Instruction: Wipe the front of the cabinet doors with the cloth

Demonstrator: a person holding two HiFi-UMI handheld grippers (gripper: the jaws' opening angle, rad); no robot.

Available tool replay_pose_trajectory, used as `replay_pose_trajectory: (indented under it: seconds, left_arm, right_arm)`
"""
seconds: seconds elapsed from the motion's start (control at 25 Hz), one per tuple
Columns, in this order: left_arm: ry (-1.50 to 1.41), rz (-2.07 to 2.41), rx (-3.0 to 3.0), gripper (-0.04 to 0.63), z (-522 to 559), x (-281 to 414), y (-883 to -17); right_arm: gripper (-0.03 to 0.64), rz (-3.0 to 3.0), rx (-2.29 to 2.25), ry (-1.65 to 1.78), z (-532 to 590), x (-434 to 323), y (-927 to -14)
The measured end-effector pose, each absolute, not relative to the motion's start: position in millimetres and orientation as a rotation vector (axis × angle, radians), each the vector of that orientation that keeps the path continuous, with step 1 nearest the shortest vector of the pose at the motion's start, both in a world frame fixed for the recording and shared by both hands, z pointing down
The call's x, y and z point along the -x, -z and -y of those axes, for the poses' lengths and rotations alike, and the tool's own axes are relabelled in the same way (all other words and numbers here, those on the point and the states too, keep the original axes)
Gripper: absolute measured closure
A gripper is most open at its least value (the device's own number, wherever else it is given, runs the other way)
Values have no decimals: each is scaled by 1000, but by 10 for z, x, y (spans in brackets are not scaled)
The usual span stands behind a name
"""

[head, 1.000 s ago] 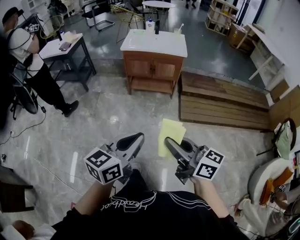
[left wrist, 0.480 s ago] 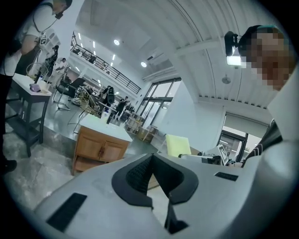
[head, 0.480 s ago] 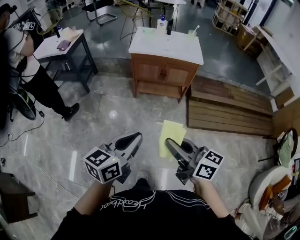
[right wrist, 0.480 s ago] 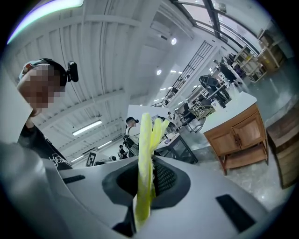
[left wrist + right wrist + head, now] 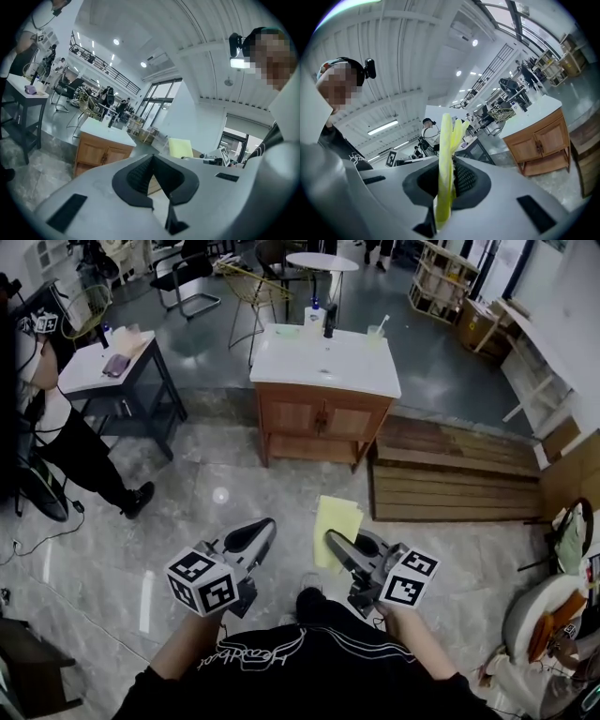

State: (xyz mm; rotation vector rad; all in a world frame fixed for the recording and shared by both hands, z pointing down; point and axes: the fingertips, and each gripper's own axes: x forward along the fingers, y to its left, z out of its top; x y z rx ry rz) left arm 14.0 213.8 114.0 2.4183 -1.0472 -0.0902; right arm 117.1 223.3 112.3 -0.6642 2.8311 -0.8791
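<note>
1. Left gripper: my jaws are closed. In the left gripper view the two dark pads meet at the tip, and nothing sits between them. In the head view this gripper is held low at near left, above the grey marble floor.

2. Right gripper: my jaws are clamped on the yellow cloth. In the right gripper view the cloth stands edge-on between the pads and rises past the tip in folded layers. In the head view it extends from the jaw tips toward the far side, seen against the floor.

3. The two grippers are side by side and apart, both pointing toward the far side.

4. Cabinet: a wooden unit with a white countertop. It stands on the floor at far centre, well apart from both grippers. The cabinet doors face me and are closed. The cloth is not touching them.

5. A few small bottles stand at the far edge of the countertop.

6. A low wooden platform lies just beside the cabinet, on its right.

7. At far left, a person stands next to a dark table.
</note>
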Motion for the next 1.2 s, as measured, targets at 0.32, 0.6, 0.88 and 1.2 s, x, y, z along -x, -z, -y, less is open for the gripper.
replay_pose_trajectory:
  seconds: [0.32,0.6,0.88,1.2]
  left_arm:
    - [72,1035,-2455,589,-1363,-142,-1165]
    - [60,1086,-2375,589,-30,-41,-1438]
    - [0,1102,-2342,589,1274,-59,-1597]
    - [-23,1150,-2315,589,1872,139,-1854]
  right_arm:
    - [575,-2824,650,832,-1399,-1112,-1178]
    - [575,-2868,637,873,-60,-1023,-1464]
    - [575,-2884,632,924,1237,-988,-1617]
    - [575,-2986,631,802,1910,-728,-1799]
